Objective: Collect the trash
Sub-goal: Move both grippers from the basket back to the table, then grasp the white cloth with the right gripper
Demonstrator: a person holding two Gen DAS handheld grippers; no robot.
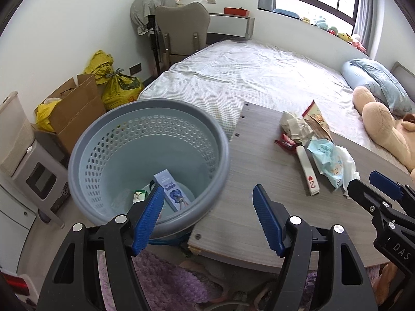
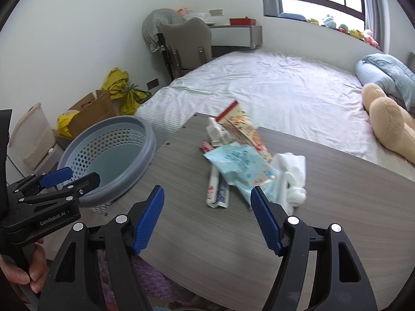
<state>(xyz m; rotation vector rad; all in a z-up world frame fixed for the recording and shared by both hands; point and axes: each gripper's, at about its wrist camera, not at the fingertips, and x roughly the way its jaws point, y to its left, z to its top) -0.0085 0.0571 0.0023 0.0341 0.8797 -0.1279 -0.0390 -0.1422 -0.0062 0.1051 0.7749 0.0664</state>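
Note:
A blue-grey perforated trash basket (image 1: 85, 140) stands left of the grey wooden table (image 1: 259, 171); a blue toothpaste box (image 1: 171, 190) and a small green pack lie inside. My left gripper (image 1: 208, 204) is open and empty over the basket's near rim. On the table lies a trash pile: a light blue wipes packet (image 2: 241, 168), white crumpled tissue (image 2: 293, 178), a long white box (image 2: 218, 189), a snack wrapper (image 2: 243, 127). My right gripper (image 2: 207, 204) is open and empty just in front of the pile.
A bed (image 1: 259, 72) with a plush bear (image 1: 384, 129) lies behind the table. Cardboard box (image 1: 75, 108), yellow bags (image 1: 114, 83) and a chair (image 1: 181, 31) stand by the wall. A purple rug (image 1: 166, 280) lies below the table's edge.

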